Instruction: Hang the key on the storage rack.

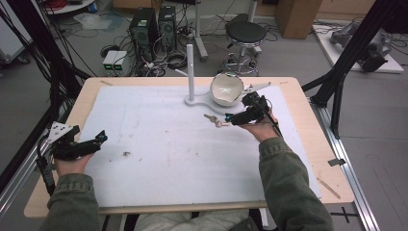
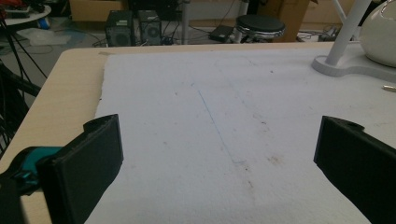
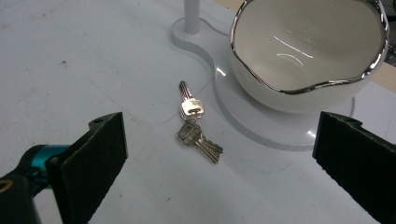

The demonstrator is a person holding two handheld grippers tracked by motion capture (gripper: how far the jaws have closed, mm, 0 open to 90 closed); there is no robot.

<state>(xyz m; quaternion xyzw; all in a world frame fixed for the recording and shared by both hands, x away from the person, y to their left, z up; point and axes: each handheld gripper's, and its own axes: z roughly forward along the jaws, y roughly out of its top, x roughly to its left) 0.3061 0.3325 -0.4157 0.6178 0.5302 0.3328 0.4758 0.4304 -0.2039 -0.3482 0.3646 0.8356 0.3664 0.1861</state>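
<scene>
Near the far right of the surface (image 1: 159, 139), a pair of keys (image 3: 194, 123) lies flat on the white mat, just beside the rim of the white stand base (image 3: 261, 126) that carries the bowl (image 3: 308, 51). Right gripper (image 1: 243, 115): held just above the mat, jaws wide apart, pointed at the keys, which lie between and beyond the two black jaws in the right gripper view; nothing is gripped. Left gripper (image 1: 98, 139): held at the near left edge of the mat, well apart from the keys, jaws likewise spread and empty. Step in hand, as judged: the approach to the keys, before any grasp. The next move calls for lowering the right gripper until the jaws straddle the two joined keys, then closing on them; since they lie flat, a low, near-level approach would likely be needed.
</scene>
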